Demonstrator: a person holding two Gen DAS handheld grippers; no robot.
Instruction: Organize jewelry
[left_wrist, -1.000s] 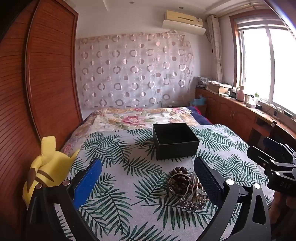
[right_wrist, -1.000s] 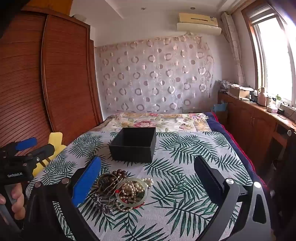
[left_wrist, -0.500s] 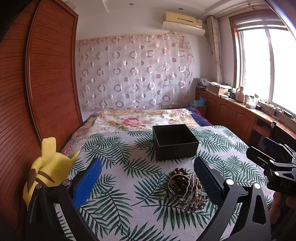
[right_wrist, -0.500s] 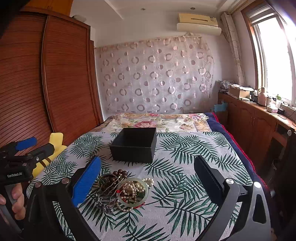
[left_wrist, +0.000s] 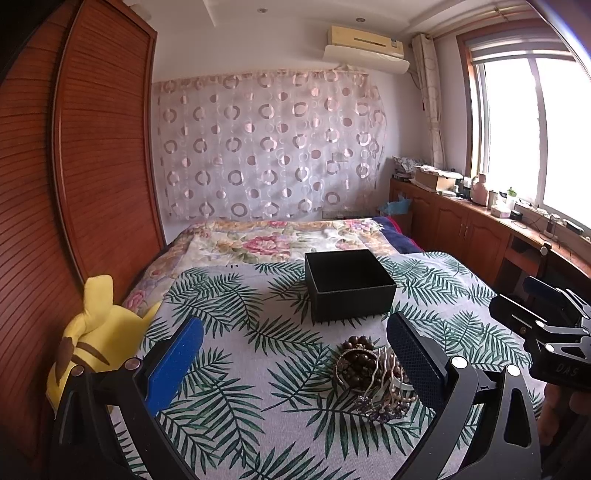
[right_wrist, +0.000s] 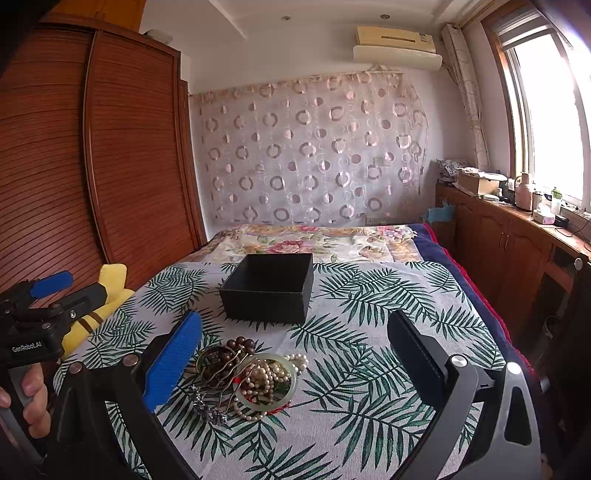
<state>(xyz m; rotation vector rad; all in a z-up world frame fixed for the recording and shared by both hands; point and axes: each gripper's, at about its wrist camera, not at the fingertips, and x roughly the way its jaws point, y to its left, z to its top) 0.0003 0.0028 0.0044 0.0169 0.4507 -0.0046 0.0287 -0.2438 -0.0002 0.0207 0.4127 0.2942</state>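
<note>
A pile of jewelry (left_wrist: 369, 376) lies on the palm-leaf cloth: dark wooden beads, a metal bangle, pearls and a pale green bangle (right_wrist: 266, 384). An open, empty black box (left_wrist: 349, 282) stands just behind it, also in the right wrist view (right_wrist: 269, 291). My left gripper (left_wrist: 295, 354) is open and empty, above the cloth left of the pile. My right gripper (right_wrist: 295, 350) is open and empty, with the pile near its blue finger. Each gripper shows at the edge of the other's view.
A yellow plush toy (left_wrist: 92, 336) lies at the bed's left edge against the wooden wardrobe (left_wrist: 74, 166). A floral quilt (left_wrist: 280, 240) covers the far bed. A wooden cabinet (left_wrist: 480, 229) with clutter runs under the window on the right.
Both grippers have lifted or tilted very slightly; the scene sits a little lower in both views. Nothing was taken hold of.
</note>
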